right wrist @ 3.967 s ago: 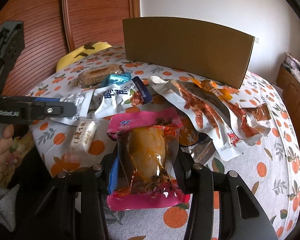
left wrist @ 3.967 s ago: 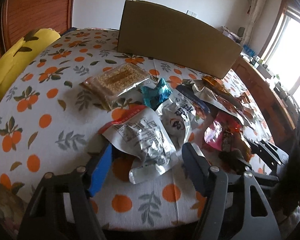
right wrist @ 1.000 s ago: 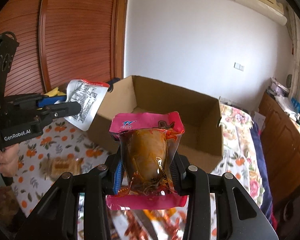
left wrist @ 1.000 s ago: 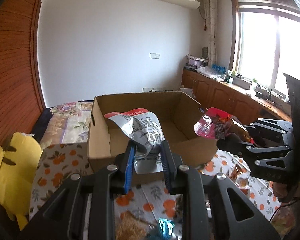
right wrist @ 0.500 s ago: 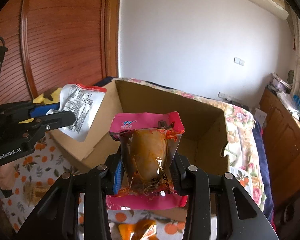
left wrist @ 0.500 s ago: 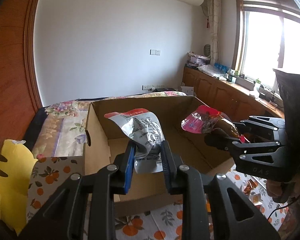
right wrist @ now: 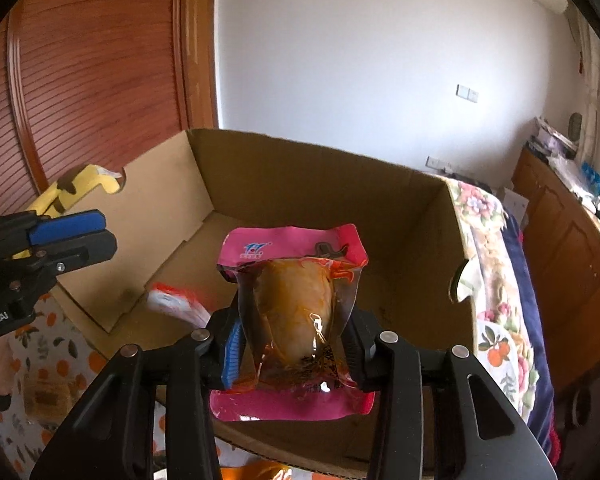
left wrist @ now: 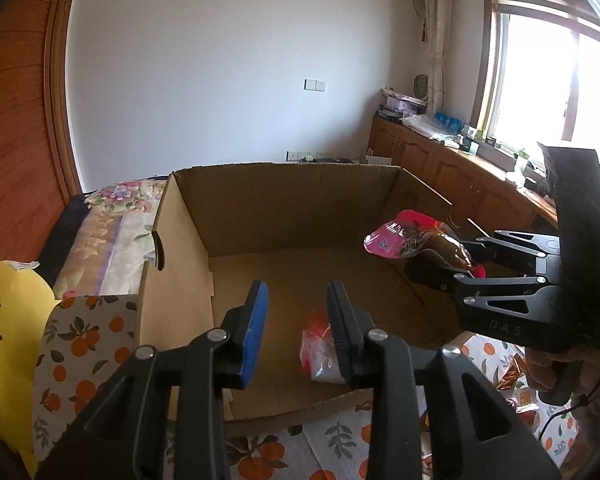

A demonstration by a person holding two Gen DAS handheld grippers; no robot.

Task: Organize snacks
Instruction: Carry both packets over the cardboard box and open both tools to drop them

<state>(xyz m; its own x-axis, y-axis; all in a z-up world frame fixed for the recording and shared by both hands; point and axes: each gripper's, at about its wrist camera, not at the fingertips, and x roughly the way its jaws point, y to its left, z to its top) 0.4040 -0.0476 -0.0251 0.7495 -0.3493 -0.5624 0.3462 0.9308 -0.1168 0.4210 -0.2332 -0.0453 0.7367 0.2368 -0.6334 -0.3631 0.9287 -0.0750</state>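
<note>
Cardboard box point(left wrist: 284, 216), both grippers tilted in

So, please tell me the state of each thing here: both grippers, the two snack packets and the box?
Left gripper: jaws open, have just been opening, nothing between them.
Silver packet: released, blurred, low inside the box.
Right gripper: jaws have just been opening a little, pink packet between them.
Pink packet: upright, over the box, not yet dropped.
Cardboard box: open at the top, standing on the table.
</note>
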